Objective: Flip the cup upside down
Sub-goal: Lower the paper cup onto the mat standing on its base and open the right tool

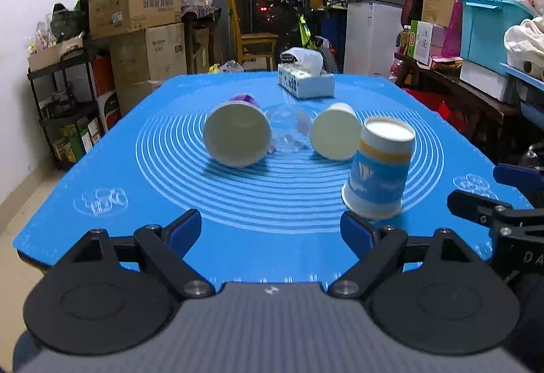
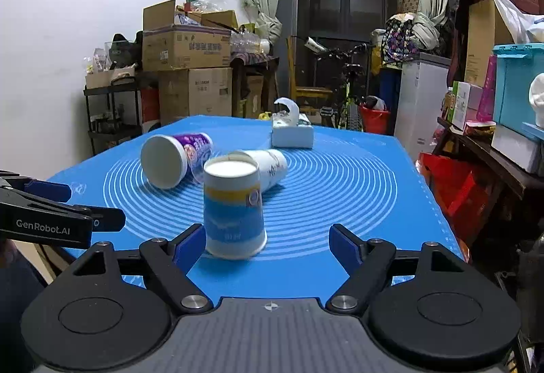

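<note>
A blue and yellow paper cup (image 1: 378,169) stands upside down on the blue mat (image 1: 272,220), slightly tilted; it shows close in the right wrist view (image 2: 234,207). A purple cup (image 1: 238,135) (image 2: 176,160) and a white cup (image 1: 335,133) (image 2: 268,167) lie on their sides behind it. A clear plastic cup (image 1: 287,131) lies between them. My left gripper (image 1: 272,230) is open and empty, just left of the blue cup. My right gripper (image 2: 268,243) is open and empty; the blue cup stands beside its left finger.
A tissue box (image 1: 306,80) (image 2: 292,133) sits at the mat's far edge. Stacked cardboard boxes (image 1: 136,9), a black shelf, a chair and a bicycle stand beyond the table. Shelves with bins line the right side (image 1: 493,29).
</note>
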### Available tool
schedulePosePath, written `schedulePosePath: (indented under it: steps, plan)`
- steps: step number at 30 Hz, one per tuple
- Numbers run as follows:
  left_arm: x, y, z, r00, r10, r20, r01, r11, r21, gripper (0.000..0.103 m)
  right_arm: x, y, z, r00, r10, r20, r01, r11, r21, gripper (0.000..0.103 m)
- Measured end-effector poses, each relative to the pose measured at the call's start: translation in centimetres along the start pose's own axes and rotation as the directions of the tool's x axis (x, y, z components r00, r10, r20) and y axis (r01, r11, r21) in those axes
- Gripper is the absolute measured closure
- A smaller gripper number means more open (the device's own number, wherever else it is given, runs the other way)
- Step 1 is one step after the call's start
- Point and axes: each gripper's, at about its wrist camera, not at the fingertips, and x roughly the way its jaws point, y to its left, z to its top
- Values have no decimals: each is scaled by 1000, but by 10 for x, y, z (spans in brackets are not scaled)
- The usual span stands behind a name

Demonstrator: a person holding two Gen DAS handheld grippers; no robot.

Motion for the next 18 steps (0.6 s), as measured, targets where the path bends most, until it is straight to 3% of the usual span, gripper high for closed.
schedulePosePath:
  steps: [18]
  plan:
    - [-18,-2,-16,1000,-28,-7,29,999,30,15,-24,13,-10,1000,22,-12,-22,1000,-7,21]
